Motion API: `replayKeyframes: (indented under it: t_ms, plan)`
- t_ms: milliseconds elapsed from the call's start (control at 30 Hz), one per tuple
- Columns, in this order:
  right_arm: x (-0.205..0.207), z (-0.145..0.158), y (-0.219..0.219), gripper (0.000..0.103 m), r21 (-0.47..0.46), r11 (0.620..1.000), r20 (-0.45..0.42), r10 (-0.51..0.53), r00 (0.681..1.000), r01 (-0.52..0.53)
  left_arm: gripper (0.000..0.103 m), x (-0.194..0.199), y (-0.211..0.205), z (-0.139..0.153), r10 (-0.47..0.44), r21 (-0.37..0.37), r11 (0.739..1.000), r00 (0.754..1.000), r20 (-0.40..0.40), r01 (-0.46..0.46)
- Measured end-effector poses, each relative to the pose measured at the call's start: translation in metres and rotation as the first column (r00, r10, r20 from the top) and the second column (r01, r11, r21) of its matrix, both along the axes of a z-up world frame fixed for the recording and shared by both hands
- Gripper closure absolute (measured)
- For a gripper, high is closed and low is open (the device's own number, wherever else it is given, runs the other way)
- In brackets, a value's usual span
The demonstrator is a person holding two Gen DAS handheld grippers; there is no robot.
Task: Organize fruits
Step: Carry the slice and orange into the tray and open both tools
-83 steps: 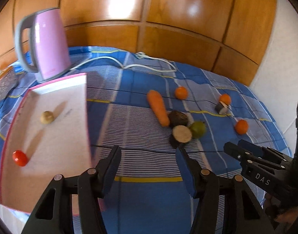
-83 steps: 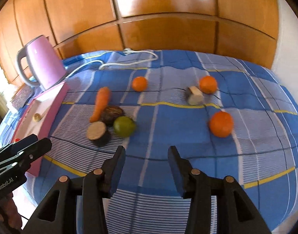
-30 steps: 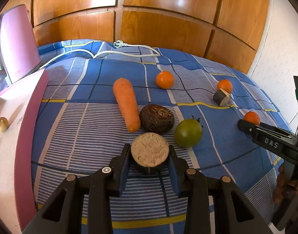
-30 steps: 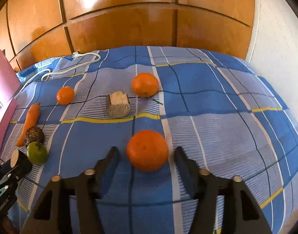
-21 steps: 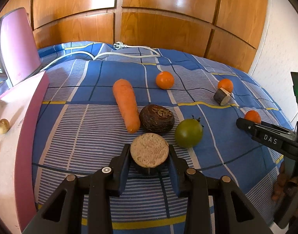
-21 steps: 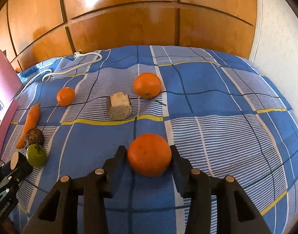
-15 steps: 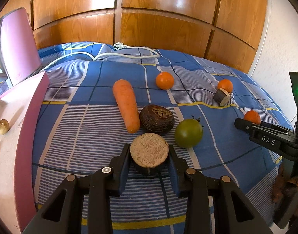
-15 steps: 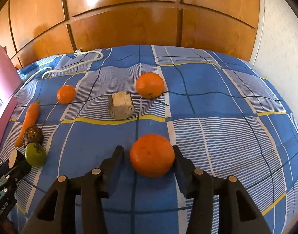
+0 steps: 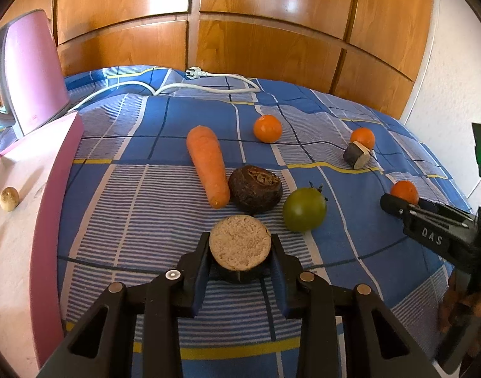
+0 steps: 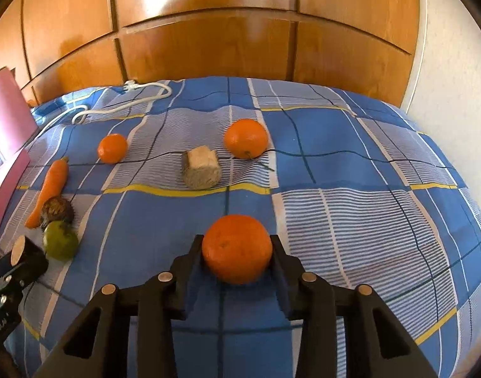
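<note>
My left gripper point(image 9: 239, 245) is shut on a cut dark root piece point(image 9: 239, 241), pale face up, resting on the blue checked cloth point(image 9: 130, 220). Just beyond it lie a carrot point(image 9: 209, 163), a dark round root point(image 9: 255, 192) and a green tomato point(image 9: 304, 209). My right gripper point(image 10: 237, 247) is closing on an orange point(image 10: 237, 249); both pads touch its sides, and it sits on the cloth. Two more oranges point(image 10: 246, 138) point(image 10: 112, 148) and another cut piece point(image 10: 202, 170) lie farther back.
A pink-rimmed white tray point(image 9: 51, 220) holding a small pale ball point(image 9: 9, 199) stands at the left, with a pink kettle point(image 9: 32, 72) behind it. A white cable point(image 9: 209, 86) runs along the back. Wooden panels point(image 9: 256, 47) close the far side.
The right jaws have closed from wide around the orange onto its sides. The left gripper keeps its grip on the cut piece and has not moved.
</note>
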State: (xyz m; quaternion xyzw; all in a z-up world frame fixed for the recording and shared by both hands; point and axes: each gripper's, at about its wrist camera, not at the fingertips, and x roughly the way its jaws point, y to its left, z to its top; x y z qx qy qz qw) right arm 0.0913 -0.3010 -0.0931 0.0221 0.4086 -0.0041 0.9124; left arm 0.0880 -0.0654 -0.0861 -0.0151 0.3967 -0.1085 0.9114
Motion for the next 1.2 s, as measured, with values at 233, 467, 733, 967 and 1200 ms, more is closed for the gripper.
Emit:
replayKeyframes:
  t_ms: [233, 467, 733, 967, 1200]
  plan:
    - [-0.022, 0.003, 0.012, 0.064, 0.041, 0.997, 0.009, 0.063, 0.998, -0.064, 0.068, -0.009, 0.006, 0.003, 0.012, 0.003, 1.000, 1.000, -0.012, -0.012]
    - [-0.040, 0.006, 0.019, 0.064, 0.086, 0.991, 0.003, 0.098, 0.995, -0.098, 0.069, -0.019, 0.012, 0.007, 0.022, 0.000, 1.000, 0.999, -0.024, -0.022]
    - [-0.055, 0.014, 0.042, 0.065, 0.115, 0.979, -0.001, 0.169, 0.986, -0.167, 0.069, -0.034, 0.021, 0.021, 0.042, -0.004, 0.999, 0.999, 0.006, -0.042]
    - [-0.056, 0.031, 0.081, 0.065, 0.118, 0.951, 0.026, 0.284, 0.958, -0.285, 0.069, -0.042, 0.038, 0.043, 0.086, -0.021, 0.996, 0.995, 0.050, -0.085]
    - [-0.055, 0.050, 0.122, 0.065, 0.139, 0.904, 0.050, 0.401, 0.915, -0.404, 0.068, -0.049, 0.061, 0.057, 0.162, -0.031, 0.987, 0.984, 0.071, -0.161]
